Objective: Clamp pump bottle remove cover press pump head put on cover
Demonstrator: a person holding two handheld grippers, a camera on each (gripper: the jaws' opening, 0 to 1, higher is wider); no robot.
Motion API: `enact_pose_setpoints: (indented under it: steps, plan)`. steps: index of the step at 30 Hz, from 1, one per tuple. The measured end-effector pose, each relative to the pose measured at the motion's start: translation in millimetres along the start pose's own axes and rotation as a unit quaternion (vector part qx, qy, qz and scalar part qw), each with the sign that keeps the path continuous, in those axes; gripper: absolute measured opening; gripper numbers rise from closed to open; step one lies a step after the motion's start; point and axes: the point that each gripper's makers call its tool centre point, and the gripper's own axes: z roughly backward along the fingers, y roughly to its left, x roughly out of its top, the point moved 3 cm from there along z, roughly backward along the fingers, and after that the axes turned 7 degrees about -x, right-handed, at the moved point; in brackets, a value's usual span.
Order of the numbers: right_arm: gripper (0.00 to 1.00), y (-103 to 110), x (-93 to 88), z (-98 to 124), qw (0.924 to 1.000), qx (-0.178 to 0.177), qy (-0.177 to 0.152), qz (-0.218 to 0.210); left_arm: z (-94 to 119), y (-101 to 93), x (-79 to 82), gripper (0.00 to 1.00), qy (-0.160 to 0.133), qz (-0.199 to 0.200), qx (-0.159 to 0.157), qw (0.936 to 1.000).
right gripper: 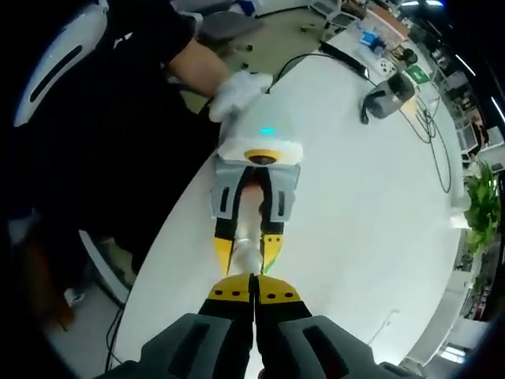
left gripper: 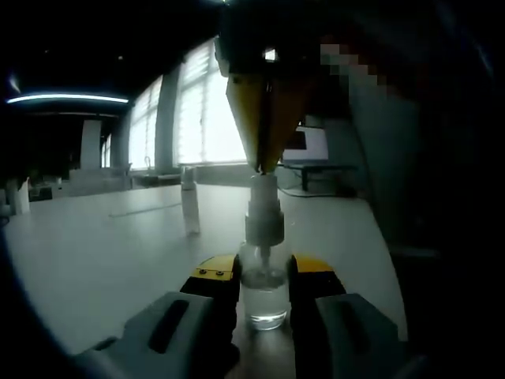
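Standing upright on the white table [left gripper: 95, 253], the pump bottle [left gripper: 264, 292] is pinched at its clear body by the left gripper [left gripper: 264, 276], whose yellow-tipped jaws press on it from nine and three o'clock in the left gripper view. The white pump head [left gripper: 264, 217] rises toward twelve o'clock, so the bottle's long axis runs straight up the frame. Coming down from twelve o'clock, the right gripper [left gripper: 264, 162] has its yellow tips drawn together and resting on top of the pump head. A slim white piece [left gripper: 189, 201], perhaps the removed cover, stands well apart at about ten o'clock from the bottle, though it is too small to be sure.

In the right gripper view the look is steeply downward. The right gripper [right gripper: 253, 290] shows its jaws pressed together, with only a thin seam between them and nothing gripped. Just beyond the tips, toward twelve o'clock, the bottle [right gripper: 248, 251] sits end-on between the left gripper [right gripper: 248, 254] jaws. A gloved hand [right gripper: 237, 93] holds that tool from eleven o'clock, and a cabled device [right gripper: 388, 96] lies far off at one o'clock.

My reading is that the pressing step is in hand: the shut right tips are in line with the bottle's axis, so the push must go straight down it while the left clamp holds firm.
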Motion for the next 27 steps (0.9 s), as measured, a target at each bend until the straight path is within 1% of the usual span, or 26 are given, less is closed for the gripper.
enact_pose_setpoints:
  steps: [8,15,19,27]
  plan:
    - [0.0,1.7,-0.6,0.8,1.0,0.0,-0.001,0.002,-0.3,-0.8,0.2,0.15,0.001,0.0,0.0,1.0]
    - [0.0,1.2,-1.3,0.7,0.9998,-0.002,-0.006,-0.017,-0.3,0.1,-0.2,0.15,0.001,-0.001,0.0,1.0]
    - [0.0,0.1,-0.7,0.0,0.999,-0.006,-0.004,-0.044,-0.3,0.3,-0.3,0.16,0.001,-0.001,0.001,1.0]
    - [0.0,1.4,-2.2,-0.4,0.9978,0.016,-0.003,-0.064,-0.5,0.3,-0.5,0.16,0.002,-0.002,0.0,1.0]
